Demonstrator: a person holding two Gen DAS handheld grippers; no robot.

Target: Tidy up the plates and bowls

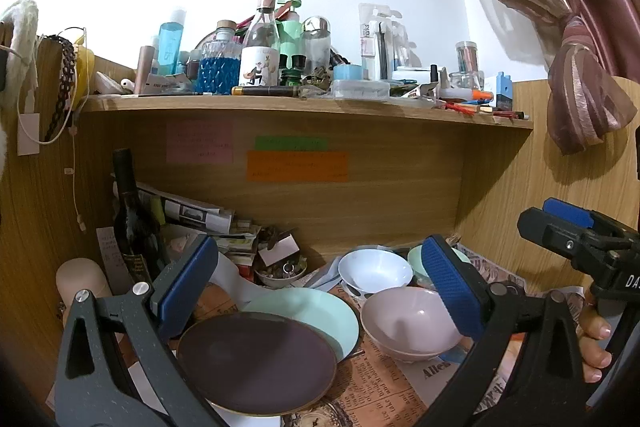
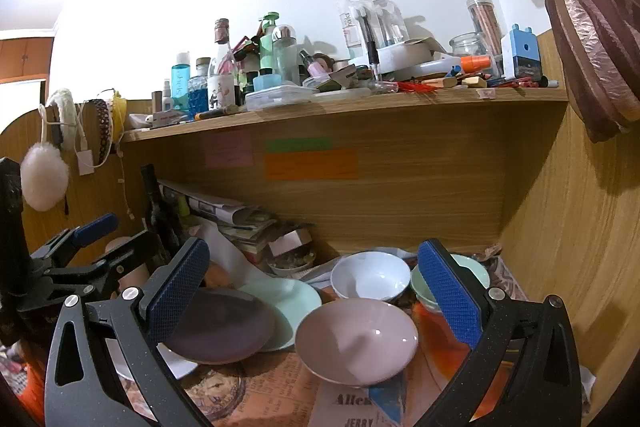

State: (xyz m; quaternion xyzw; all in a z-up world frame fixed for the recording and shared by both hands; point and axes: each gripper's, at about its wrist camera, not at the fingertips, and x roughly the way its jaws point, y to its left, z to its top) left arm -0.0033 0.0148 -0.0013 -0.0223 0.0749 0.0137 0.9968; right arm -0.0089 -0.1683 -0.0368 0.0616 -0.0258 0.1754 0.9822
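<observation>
My left gripper (image 1: 320, 287) hangs with its jaws spread wide and nothing between them, above the purple plate (image 1: 256, 363), which lies partly over the mint plate (image 1: 320, 311). My right gripper (image 2: 316, 291) is just as wide and empty, over the pink bowl (image 2: 356, 341). Behind that bowl sit the white bowl (image 2: 370, 277) and, to its right, the mint bowl (image 2: 476, 273) — partly hidden by my right pad. Everything rests on newspaper (image 2: 280, 391) under the cluttered shelf (image 2: 360, 103) — bowls right, plates left.
</observation>
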